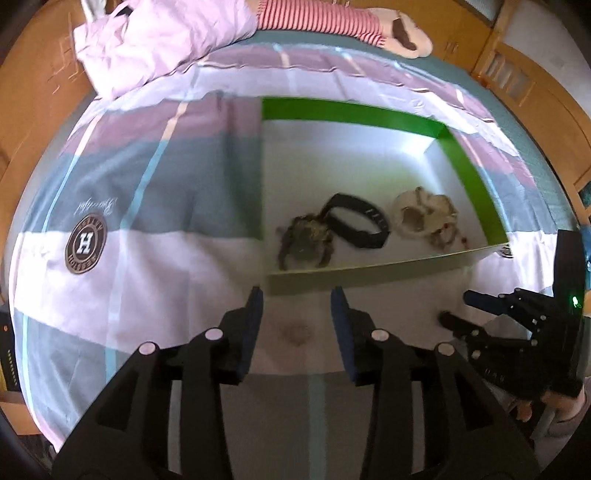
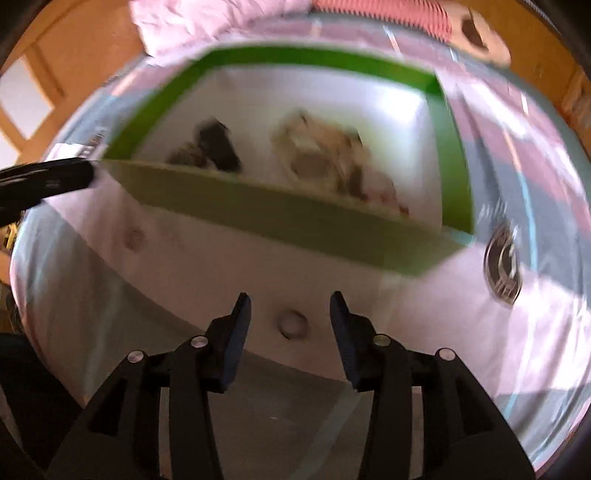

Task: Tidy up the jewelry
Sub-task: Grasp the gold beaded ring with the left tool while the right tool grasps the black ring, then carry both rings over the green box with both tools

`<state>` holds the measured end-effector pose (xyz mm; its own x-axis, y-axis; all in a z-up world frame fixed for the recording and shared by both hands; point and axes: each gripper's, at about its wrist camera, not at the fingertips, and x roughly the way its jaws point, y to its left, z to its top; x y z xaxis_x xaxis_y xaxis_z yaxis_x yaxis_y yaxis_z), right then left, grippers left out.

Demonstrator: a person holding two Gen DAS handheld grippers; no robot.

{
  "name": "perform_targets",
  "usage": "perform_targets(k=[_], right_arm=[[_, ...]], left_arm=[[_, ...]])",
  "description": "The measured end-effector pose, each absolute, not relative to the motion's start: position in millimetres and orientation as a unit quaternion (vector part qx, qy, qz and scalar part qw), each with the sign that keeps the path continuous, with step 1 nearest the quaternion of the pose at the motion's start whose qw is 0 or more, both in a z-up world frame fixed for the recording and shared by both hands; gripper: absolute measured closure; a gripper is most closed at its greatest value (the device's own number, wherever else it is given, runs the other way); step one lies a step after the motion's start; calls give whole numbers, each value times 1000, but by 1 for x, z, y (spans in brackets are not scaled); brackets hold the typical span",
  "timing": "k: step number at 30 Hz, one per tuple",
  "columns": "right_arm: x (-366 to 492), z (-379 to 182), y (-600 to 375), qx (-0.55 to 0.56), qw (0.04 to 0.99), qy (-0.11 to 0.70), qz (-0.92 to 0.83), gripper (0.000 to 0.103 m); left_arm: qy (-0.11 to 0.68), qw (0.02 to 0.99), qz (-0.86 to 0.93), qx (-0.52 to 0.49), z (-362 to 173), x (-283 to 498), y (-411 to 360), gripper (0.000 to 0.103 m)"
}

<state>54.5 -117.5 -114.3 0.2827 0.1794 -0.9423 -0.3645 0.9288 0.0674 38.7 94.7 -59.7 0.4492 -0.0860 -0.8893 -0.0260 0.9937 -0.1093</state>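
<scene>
A green-rimmed white box (image 1: 354,114) lies on the bed. Inside it are a dark beaded tangle (image 1: 306,240), a black band (image 1: 360,223) and a pale beaded piece (image 1: 428,218). My left gripper (image 1: 297,295) is open and empty just before the box's near wall. My right gripper (image 2: 290,299) is open and empty above the sheet, in front of the box (image 2: 295,218); it also shows in the left wrist view (image 1: 461,308). The right wrist view is blurred; the band (image 2: 218,147) and pale piece (image 2: 325,155) show inside.
The bed has a pink, grey and white sheet with a round H logo (image 1: 85,244). A pink quilt (image 1: 159,37) and a striped soft toy (image 1: 332,22) lie at the far end. Wooden furniture (image 1: 535,85) surrounds the bed.
</scene>
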Motion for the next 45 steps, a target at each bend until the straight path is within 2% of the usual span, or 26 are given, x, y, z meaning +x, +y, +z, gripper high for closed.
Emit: perform_targets(k=[5, 11, 12, 14, 16, 18, 20, 22, 33, 39, 45], right_arm=[[61, -128, -119, -76, 788, 592, 151, 58], [58, -131, -114, -90, 792, 586, 146, 59], [57, -131, -113, -92, 792, 585, 147, 61], [55, -131, -111, -93, 791, 585, 153, 76], [52, -131, -110, -94, 790, 585, 158, 82], [50, -131, -109, -97, 791, 583, 159, 83], [47, -131, -107, -100, 792, 581, 160, 83], [46, -130, -107, -103, 792, 579, 160, 83], [28, -110, -101, -92, 807, 559, 167, 83], [21, -93, -85, -94, 812, 546, 184, 83], [15, -72, -81, -87, 827, 515, 208, 83]], left_arm=[[558, 828, -27, -54, -82, 42, 94, 54], [592, 805, -12, -28, -118, 49, 78, 53], [597, 802, -8, -26, -124, 51, 77, 53], [604, 797, -4, -18, -133, 52, 74, 53], [601, 799, 3, -8, -136, 53, 71, 54], [595, 804, 6, -4, -136, 52, 69, 61], [592, 806, 8, -4, -135, 51, 68, 76], [591, 806, 10, -9, -133, 51, 68, 82], [563, 826, 5, -10, -102, 39, 73, 82], [561, 828, 9, -3, -102, 35, 71, 82], [501, 866, 6, -12, -74, 30, 68, 82]])
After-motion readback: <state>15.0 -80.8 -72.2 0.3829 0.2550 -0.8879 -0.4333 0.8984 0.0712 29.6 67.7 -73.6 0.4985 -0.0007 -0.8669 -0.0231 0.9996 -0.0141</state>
